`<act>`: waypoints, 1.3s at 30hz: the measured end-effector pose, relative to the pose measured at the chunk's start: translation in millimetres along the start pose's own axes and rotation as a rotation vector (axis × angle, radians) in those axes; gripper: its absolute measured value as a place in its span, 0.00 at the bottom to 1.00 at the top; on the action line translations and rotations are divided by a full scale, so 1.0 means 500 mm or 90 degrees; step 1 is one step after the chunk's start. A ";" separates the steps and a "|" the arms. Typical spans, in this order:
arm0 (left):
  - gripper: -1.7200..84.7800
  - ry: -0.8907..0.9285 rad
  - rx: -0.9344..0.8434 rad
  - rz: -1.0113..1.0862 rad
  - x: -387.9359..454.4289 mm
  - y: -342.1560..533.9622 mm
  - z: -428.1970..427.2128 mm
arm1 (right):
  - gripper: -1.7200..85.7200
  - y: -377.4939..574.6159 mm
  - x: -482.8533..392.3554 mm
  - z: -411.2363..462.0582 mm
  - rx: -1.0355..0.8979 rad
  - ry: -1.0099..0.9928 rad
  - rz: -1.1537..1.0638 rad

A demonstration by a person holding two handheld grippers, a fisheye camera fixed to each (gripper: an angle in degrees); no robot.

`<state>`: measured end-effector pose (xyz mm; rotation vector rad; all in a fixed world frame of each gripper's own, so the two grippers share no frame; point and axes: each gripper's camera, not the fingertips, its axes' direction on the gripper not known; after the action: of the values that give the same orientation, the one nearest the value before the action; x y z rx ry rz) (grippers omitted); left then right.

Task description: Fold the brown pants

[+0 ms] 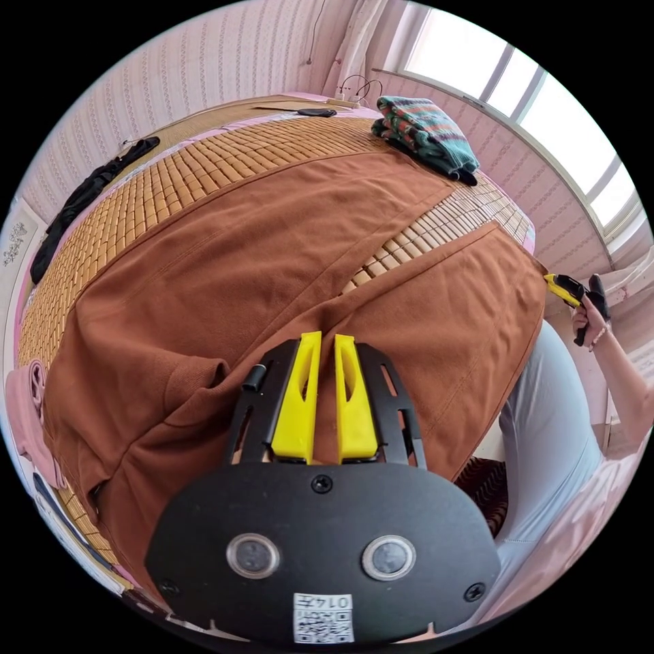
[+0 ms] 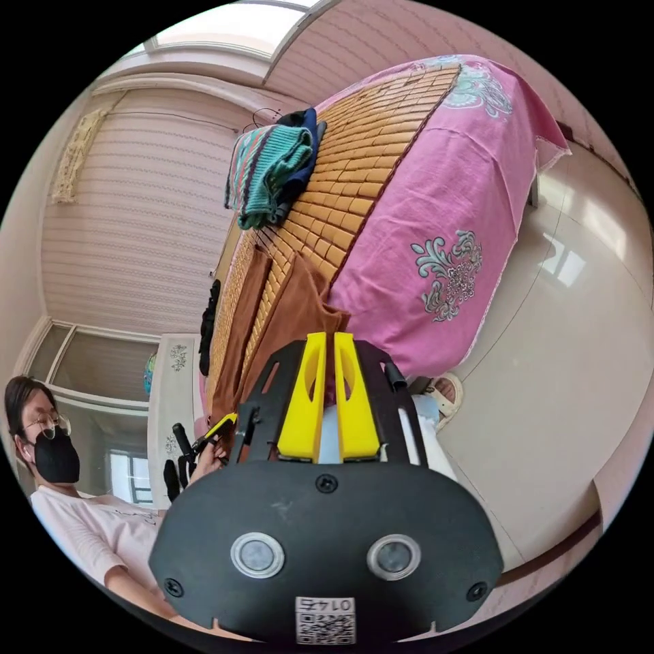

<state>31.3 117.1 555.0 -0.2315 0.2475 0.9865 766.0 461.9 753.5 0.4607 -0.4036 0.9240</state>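
The brown pants (image 1: 272, 272) lie spread flat on a bamboo mat (image 1: 204, 170), legs parted in a V with the mat showing between them. My left gripper (image 1: 327, 337) hovers over the crotch, its yellow jaws shut with nothing seen between them. A hand holds my right gripper (image 1: 562, 286) just off the bed at the hem corner of the right-hand leg. In the right gripper view, that gripper (image 2: 327, 337) is shut in the air just short of the pants' hem (image 2: 306, 306). The left gripper (image 2: 221, 426) shows low on the left, by the person's hand.
A folded pile of striped green knitwear (image 1: 426, 136) sits at the mat's far corner. A black garment (image 1: 82, 197) lies along the far left edge, and a pink cloth (image 1: 27, 409) at the near left. A pink sheet (image 2: 436, 225) hangs down to the pale tiled floor (image 2: 579, 340).
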 end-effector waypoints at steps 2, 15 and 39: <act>0.07 -0.009 -0.001 0.009 0.003 0.007 0.000 | 0.05 0.006 -0.030 -0.009 -0.003 0.032 -0.027; 0.06 0.078 0.169 -0.152 -0.102 0.219 -0.143 | 0.06 0.012 -0.314 0.041 0.008 0.332 -0.188; 0.18 -0.065 0.197 -0.670 -0.354 0.948 -0.302 | 0.18 0.756 -1.585 1.046 -0.539 0.042 -1.105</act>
<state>-477.4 183.3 428.5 -0.0060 0.1451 -0.0886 -46.8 -149.2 855.0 -0.1105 -0.1693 -0.9165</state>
